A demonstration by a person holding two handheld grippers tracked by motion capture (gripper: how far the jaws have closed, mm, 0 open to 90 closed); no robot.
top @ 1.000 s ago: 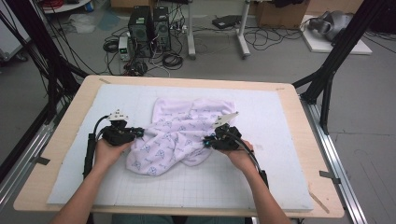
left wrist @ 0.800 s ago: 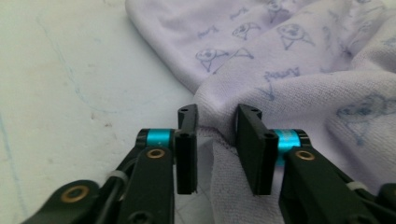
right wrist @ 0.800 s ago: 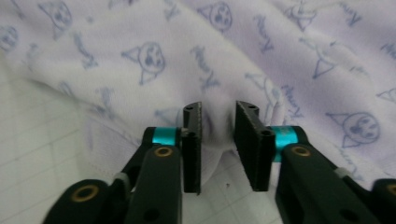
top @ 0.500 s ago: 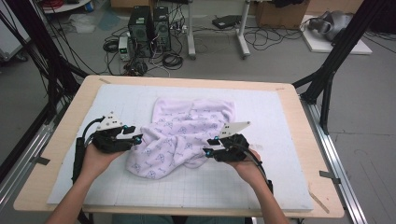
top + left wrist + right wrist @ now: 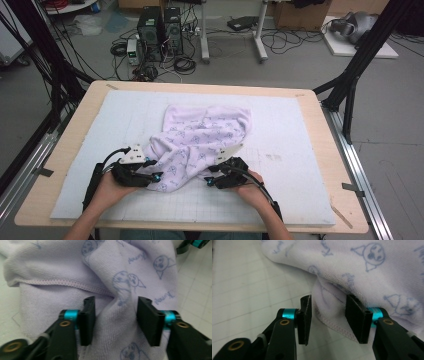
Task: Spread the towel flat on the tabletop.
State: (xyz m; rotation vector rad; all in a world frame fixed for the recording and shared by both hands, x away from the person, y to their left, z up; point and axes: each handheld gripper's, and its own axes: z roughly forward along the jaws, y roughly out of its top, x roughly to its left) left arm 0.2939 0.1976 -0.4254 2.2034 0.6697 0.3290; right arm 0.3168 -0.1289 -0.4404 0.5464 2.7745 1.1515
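On the white gridded mat (image 5: 300,150) that covers the wooden table (image 5: 65,150), a crumpled lilac terry towel printed with small blue cartoon faces (image 5: 205,135) lies near the middle, its near edge at about six o'clock from the mat's centre. You hold the left gripper (image 5: 156,176) at the towel's seven o'clock corner and the right gripper (image 5: 209,181) at its five o'clock corner, both aimed inward at the cloth.

Seen from the left gripper view, your left gripper (image 5: 116,315) has its black jaws parted, having just closed in a little, with a raised fold of the towel (image 5: 125,285) standing between them; the pads do not press on it. A stitched hem runs across at ten o'clock of the jaws.

Seen from the right gripper view, your right gripper (image 5: 328,315) stands with its jaws apart, having just been opening, and the towel's (image 5: 362,270) hemmed edge lies loose between them, over the mat (image 5: 249,290).
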